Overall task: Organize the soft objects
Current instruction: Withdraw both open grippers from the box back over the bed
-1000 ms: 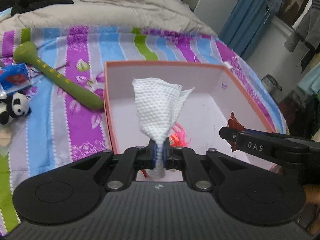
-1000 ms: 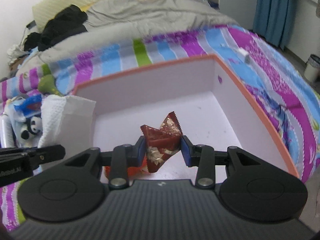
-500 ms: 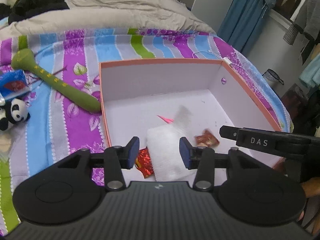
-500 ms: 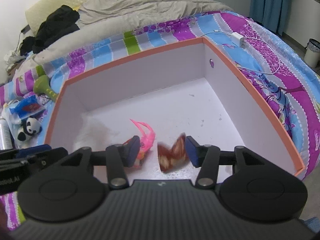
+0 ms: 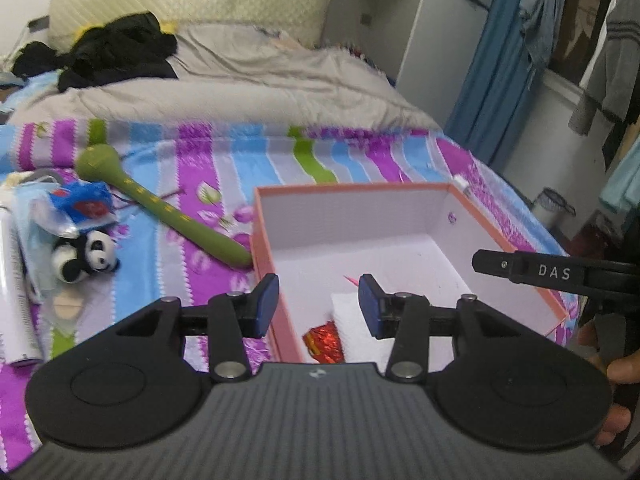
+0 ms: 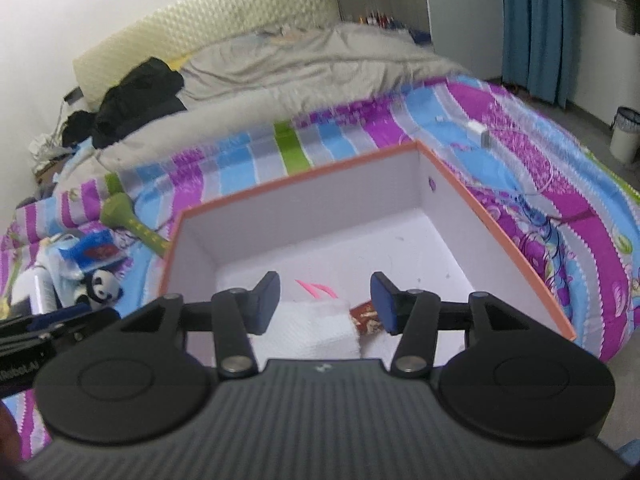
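On the white floor of the orange-rimmed cardboard box point(image 6: 516, 240), a folded white textured cloth point(image 6: 316, 332) lies between a crinkled red foil wrapper point(image 5: 325, 342) and a brown-red patterned packet point(image 6: 366, 320). Both the left gripper point(image 5: 318, 304) and right gripper point(image 6: 325, 300) hang above them, jaws apart and empty. Beside the box, on the striped purple-and-blue bedspread point(image 5: 240, 168), lie a long green plush stick point(image 5: 168, 212) and a small panda toy point(image 5: 86, 256).

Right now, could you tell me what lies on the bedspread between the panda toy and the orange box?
In the left wrist view, the green plush stick lies between the panda toy and the orange box.
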A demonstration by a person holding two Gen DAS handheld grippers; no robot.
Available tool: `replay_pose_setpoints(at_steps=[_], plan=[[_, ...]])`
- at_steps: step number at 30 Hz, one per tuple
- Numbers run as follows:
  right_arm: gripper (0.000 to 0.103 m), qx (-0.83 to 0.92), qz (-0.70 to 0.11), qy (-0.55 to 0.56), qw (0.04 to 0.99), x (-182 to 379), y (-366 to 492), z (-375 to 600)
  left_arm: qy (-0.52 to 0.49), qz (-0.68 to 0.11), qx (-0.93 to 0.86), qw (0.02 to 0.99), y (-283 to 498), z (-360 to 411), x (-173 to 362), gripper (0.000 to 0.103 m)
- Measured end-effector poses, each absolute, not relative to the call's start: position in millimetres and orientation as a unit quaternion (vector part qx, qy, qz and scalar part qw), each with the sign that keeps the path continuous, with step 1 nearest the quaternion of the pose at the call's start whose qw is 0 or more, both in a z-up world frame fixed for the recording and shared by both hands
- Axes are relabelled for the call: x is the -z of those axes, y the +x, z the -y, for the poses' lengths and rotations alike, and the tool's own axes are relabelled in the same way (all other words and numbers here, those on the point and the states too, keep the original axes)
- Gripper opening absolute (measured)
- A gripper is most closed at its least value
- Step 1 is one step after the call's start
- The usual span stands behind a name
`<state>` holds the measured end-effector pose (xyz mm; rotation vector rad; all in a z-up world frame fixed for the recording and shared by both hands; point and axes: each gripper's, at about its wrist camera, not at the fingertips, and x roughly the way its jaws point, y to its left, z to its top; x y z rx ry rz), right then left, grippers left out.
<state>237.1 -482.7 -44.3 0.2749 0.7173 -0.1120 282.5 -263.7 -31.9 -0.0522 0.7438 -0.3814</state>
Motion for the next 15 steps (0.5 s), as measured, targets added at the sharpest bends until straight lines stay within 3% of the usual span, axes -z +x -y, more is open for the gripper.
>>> replay_pose_setpoints(at_steps=[15], plan=[[0.053, -0.018, -0.281, 0.076, 0.956, 11.3, 172.2, 394.9, -0.035, -0.272, 0.154, 0.949, 194.2, 176.7, -11.4, 0.05]])
